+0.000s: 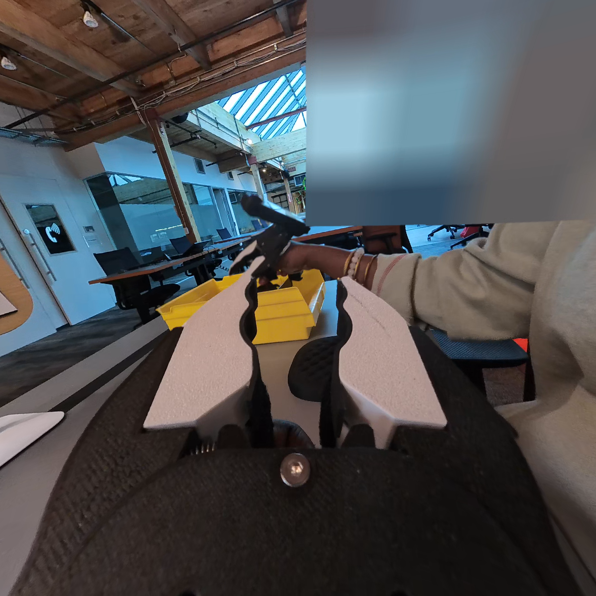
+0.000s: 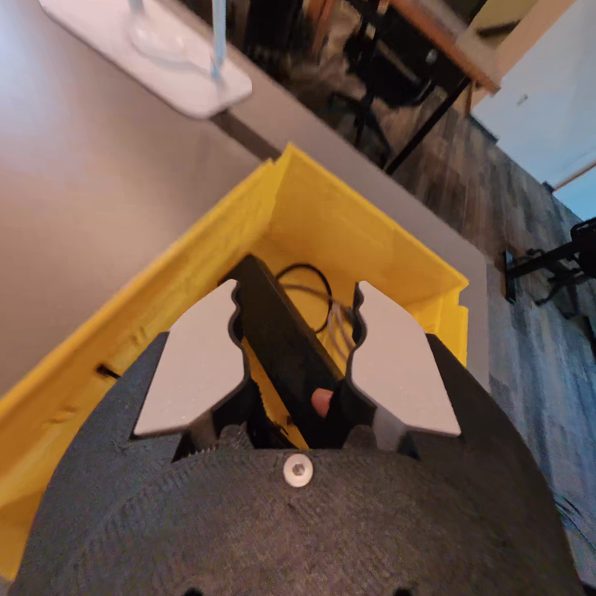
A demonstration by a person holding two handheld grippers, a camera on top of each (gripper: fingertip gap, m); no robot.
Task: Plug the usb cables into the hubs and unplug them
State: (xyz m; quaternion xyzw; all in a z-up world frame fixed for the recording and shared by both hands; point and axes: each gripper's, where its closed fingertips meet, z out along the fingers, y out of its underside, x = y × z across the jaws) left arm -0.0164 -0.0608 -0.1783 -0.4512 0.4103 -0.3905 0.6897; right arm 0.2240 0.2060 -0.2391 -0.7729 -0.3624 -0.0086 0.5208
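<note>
The grey tabletop carried a yellow bin close to its far edge, where the floor showed beyond. A second yellow bin sat touching the first bin's side in the left wrist view. A white flat stand lay near the tabletop's far left corner in the right wrist view, blurred.

No brand or label could be read on the bins, the hub or the grippers; a door in the background bore a white phone symbol on a dark panel.

The person's right arm, in a pale sleeve with bracelets at the wrist, reached across the tabletop, and the hand gripped the right gripper from behind, tilting it nose-down into the bin. Its fingers were spread wide, straddling a long black hub that lay slanted on the bin floor; they did not pinch it. A thin black cable looped beside the hub, and pale grey cables lay just beside it toward the right finger. Whether any cable was plugged in could not be told.

The left gripper was held low over the near tabletop, level, pointing toward the bins, its fingers spread and empty. A black mesh object lay on the tabletop between them.
</note>
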